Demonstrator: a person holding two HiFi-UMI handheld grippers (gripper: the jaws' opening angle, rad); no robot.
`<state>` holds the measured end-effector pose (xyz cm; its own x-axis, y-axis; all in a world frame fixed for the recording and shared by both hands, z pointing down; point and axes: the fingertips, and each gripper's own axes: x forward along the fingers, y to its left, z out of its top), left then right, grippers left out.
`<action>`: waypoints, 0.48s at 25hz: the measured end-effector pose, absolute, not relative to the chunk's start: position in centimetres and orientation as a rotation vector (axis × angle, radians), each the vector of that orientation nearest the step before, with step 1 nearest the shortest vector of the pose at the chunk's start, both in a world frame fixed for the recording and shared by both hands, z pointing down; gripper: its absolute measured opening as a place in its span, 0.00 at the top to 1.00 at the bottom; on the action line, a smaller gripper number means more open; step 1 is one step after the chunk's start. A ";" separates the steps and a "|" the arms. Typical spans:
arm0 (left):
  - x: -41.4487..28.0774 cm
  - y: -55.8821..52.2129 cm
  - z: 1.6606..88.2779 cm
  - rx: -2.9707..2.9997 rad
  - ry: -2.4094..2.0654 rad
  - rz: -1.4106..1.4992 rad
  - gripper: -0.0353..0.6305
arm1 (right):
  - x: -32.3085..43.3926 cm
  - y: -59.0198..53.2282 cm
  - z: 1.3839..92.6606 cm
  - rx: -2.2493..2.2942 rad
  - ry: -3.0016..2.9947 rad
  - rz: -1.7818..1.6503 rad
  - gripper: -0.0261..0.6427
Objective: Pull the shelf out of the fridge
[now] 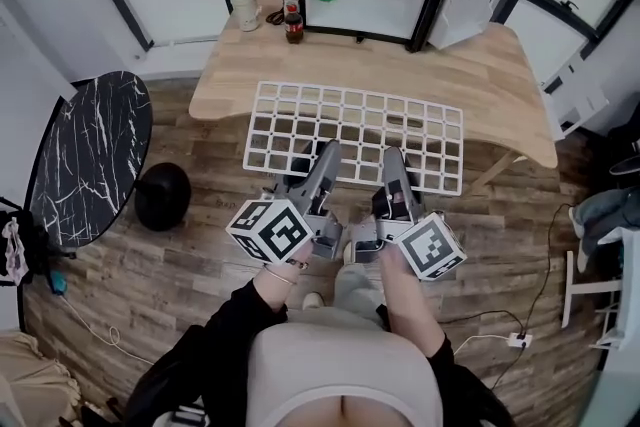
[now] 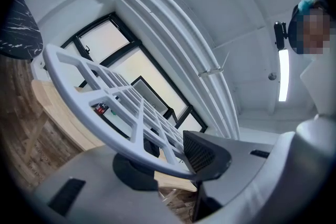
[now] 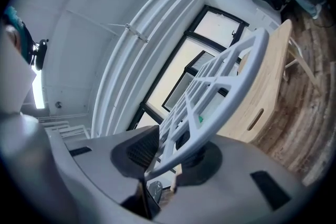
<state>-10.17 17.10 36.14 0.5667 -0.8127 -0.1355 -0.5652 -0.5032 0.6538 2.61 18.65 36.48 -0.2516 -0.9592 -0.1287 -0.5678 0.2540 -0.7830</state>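
White grid shelf (image 1: 355,130) was clear of the fridge (image 1: 372,0), held over the table (image 1: 500,80). Left tool (image 1: 322,160) and right tool (image 1: 393,163) each pinched its near rim. Judged light, stiff, smooth-barred. Two spaced rim grips should stop tipping.

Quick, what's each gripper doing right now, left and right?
Left gripper: closed on the near edge of the white fridge shelf.
Right gripper: closed on the same shelf's near edge.
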 end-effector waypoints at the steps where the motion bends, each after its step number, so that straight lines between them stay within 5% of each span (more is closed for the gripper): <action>1: -10.5 17.6 36.0 2.247 -1.099 -0.586 0.73 | 2.2 19.1 36.2 -1.379 1.925 -0.811 0.79; 12: -13.0 22.1 35.4 2.256 -1.078 -0.597 0.73 | -0.3 24.1 35.6 -1.396 1.928 -0.782 0.79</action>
